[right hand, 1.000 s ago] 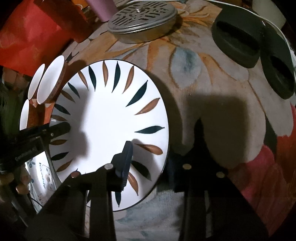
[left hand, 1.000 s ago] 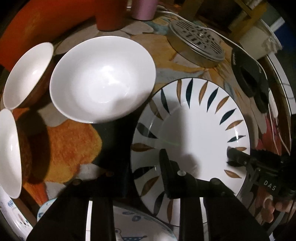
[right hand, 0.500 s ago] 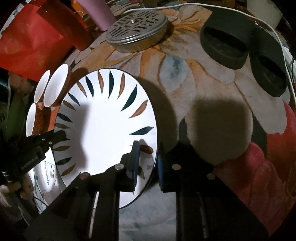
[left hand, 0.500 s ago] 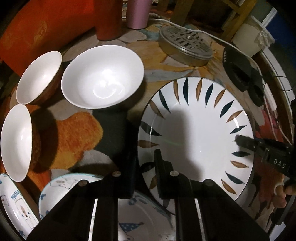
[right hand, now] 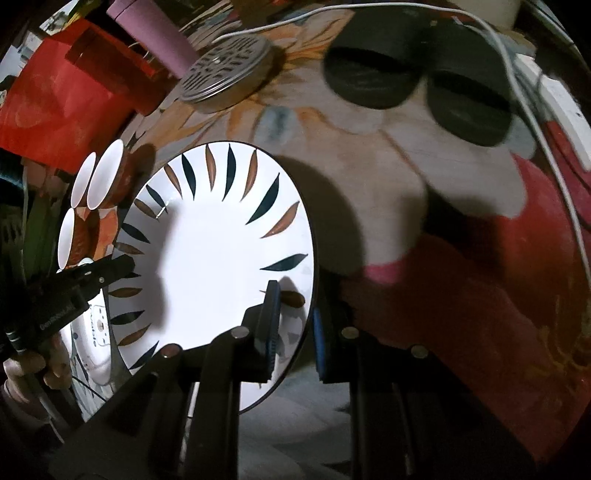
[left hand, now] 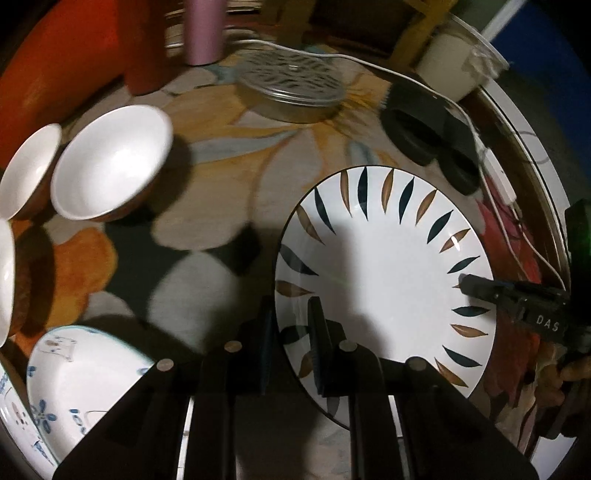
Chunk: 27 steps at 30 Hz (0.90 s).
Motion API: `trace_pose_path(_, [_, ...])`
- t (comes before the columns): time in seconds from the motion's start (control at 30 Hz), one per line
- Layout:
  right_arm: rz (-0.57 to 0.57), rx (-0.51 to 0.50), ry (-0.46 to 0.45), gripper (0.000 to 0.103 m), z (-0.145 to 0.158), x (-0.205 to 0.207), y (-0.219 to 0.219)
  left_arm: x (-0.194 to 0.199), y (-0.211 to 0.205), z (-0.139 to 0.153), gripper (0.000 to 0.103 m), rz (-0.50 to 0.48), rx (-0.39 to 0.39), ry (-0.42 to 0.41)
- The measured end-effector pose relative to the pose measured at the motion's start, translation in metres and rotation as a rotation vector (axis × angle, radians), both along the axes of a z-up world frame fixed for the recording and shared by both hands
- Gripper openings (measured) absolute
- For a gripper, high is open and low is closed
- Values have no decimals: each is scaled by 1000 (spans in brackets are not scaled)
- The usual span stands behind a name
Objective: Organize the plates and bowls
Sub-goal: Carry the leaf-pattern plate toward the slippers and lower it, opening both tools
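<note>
I see the table point(left hand: 229, 155) under its flowered cloth, and over it the big leaf-patterned plate point(left hand: 388, 280), raised off the cloth and tilted, held between my two grippers at opposite rims. My left gripper point(left hand: 291, 347) comes in low from the near side, its two fingers clamped over the plate's rim, one above and one below. My right gripper point(right hand: 291, 321) grips the far rim the same way, pinched shut on the edge; in the left view it reaches in from the right with the hand behind it.

I count three white bowls point(left hand: 110, 170) at the left, close together in a cluster. Two blue-patterned plates point(left hand: 85, 373) lie near the left gripper, one overlapping the other. Behind the held plate sit two black round holders point(right hand: 373, 77) side by side, one slotted metal lid point(left hand: 291, 85), one pink tumbler point(left hand: 205, 29) and a white cable point(left hand: 476, 133).
</note>
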State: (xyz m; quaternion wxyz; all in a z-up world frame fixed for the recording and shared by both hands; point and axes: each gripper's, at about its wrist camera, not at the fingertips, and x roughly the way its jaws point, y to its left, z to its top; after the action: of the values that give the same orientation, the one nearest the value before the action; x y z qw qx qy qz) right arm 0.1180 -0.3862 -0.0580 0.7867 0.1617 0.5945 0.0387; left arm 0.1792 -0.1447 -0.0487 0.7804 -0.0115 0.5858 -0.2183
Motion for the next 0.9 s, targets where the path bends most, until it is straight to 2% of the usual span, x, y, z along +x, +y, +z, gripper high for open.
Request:
trace_pose_path(0.37, [-51, -76, -3, 16, 17, -51, -65, -36, -83, 3, 16, -121, -26, 9])
trace_pose_path(0.6, [-113, -97, 12, 16, 16, -79, -108, -61, -135, 3, 16, -178, -39, 26])
trace_pose_path(0.8, [-185, -102, 26, 17, 8, -102, -139, -81, -172, -2, 16, -250, -14, 18])
trace_pose_path(0.9, [-210, -91, 52, 17, -2, -109, -146, -90, -182, -11, 16, -275, 25, 25])
